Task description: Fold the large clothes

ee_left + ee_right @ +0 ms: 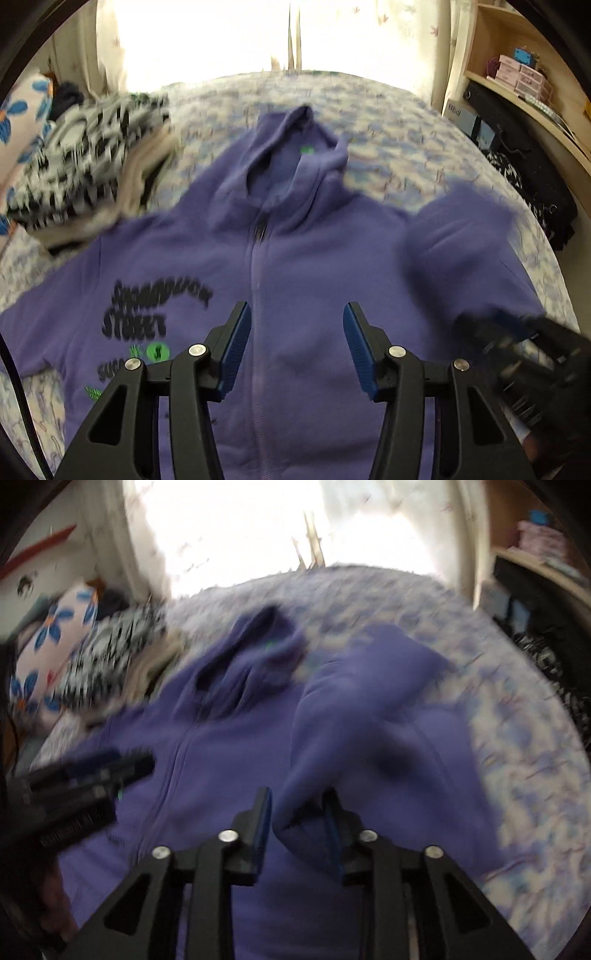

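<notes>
A purple zip hoodie (pixel 280 258) with black and green chest print lies face up on the bed, hood toward the window. My left gripper (pixel 297 317) is open and empty above the zipper near the chest. My right gripper (pixel 297 805) is shut on the hoodie's right sleeve (pixel 354 709), which is lifted and drawn across the body. The right gripper also shows blurred at the right edge of the left wrist view (pixel 517 339), and the left gripper shows at the left of the right wrist view (pixel 85 775).
The bed has a blue and white floral cover (pixel 424 147). A pile of black and white clothes (pixel 85 162) and a flowered pillow (pixel 55 638) lie at the left. Wooden shelves with boxes (pixel 517 74) and dark bags (pixel 535 192) stand at the right.
</notes>
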Demonstrator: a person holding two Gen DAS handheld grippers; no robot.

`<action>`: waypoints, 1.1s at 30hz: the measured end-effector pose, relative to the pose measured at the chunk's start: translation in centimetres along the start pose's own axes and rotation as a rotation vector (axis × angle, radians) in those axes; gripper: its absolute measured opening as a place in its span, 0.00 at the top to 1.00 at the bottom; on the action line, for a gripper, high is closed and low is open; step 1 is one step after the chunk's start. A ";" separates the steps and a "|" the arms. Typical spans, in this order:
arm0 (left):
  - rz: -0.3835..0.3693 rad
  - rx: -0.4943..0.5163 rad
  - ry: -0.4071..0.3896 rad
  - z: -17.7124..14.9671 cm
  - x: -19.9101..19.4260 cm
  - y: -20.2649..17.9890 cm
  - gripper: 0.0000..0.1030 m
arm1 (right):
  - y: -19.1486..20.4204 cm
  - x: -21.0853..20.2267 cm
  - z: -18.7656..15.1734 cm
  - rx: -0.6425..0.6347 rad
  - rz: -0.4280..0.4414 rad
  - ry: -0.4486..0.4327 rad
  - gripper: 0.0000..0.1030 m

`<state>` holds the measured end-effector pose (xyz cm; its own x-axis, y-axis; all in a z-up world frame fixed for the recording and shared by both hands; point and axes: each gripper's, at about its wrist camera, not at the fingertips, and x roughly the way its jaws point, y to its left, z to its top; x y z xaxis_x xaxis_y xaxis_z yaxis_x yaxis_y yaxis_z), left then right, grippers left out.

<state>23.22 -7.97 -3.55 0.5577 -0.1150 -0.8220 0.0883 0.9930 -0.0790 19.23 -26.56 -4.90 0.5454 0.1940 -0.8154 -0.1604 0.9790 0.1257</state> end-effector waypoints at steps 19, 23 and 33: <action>-0.364 -0.151 0.208 -3.2 6.6 0.2 0.51 | -2.1 -4.7 -6.8 0.135 0.073 -0.003 0.49; -0.327 -0.108 0.211 -2.7 7.5 -1.2 0.83 | -1.8 -4.5 -7.5 0.144 0.079 0.001 0.49; -0.135 0.145 -0.125 3.5 -2.2 -3.0 0.88 | -2.1 -5.6 -8.4 0.156 0.051 -0.031 0.49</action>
<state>24.65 -10.75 0.50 0.6302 -0.2580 -0.7323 0.2817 0.9549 -0.0940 9.64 -30.23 -5.32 0.5651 0.2432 -0.7883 -0.0605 0.9652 0.2544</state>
